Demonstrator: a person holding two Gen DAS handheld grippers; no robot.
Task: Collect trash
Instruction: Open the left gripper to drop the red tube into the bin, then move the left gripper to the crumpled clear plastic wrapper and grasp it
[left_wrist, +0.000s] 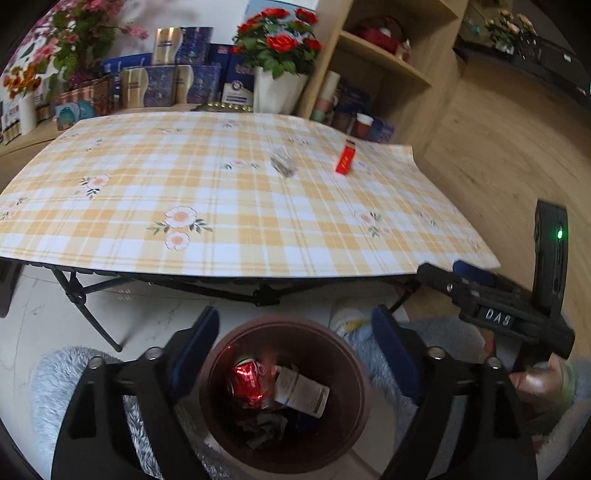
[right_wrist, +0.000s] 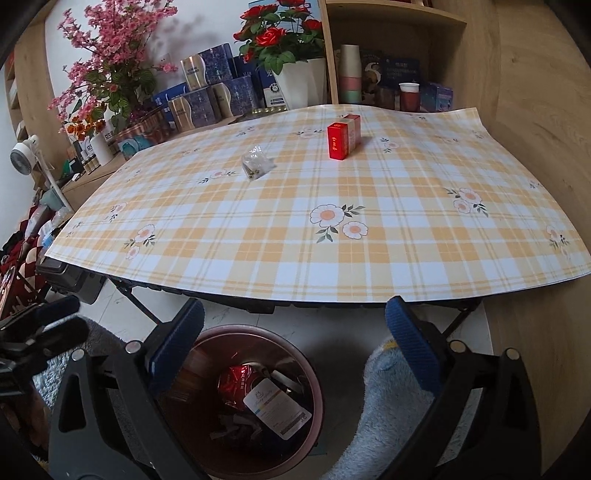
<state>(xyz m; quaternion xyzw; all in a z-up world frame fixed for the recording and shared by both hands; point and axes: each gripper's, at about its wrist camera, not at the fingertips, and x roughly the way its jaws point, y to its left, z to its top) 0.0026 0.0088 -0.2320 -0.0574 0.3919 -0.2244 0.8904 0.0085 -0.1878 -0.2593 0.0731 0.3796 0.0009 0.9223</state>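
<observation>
Rubbish — a crushed red can (left_wrist: 248, 384) and a labelled bottle (left_wrist: 303, 393) lying lengthwise — is seen in the brown bin (left_wrist: 360, 398); above the bin, left gripper (left_wrist: 295, 347) and right gripper (right_wrist: 295, 341) are spread wide, empty; beyond the bin, a red box (right_wrist: 341, 138) and crumpled wrapper (right_wrist: 256, 164) are left on the checked table (right_wrist: 295, 240).

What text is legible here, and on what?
"DAS": white letters on the right gripper body, in the left wrist view.
Red box on the table: gold characters, too small to read.
White bottle label in the bin: print blurred.
Blue boxes behind: unreadable.

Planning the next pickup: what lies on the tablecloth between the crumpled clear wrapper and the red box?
Nothing: in the right wrist view only bare checked tablecloth separates the wrapper from the red box.
</observation>
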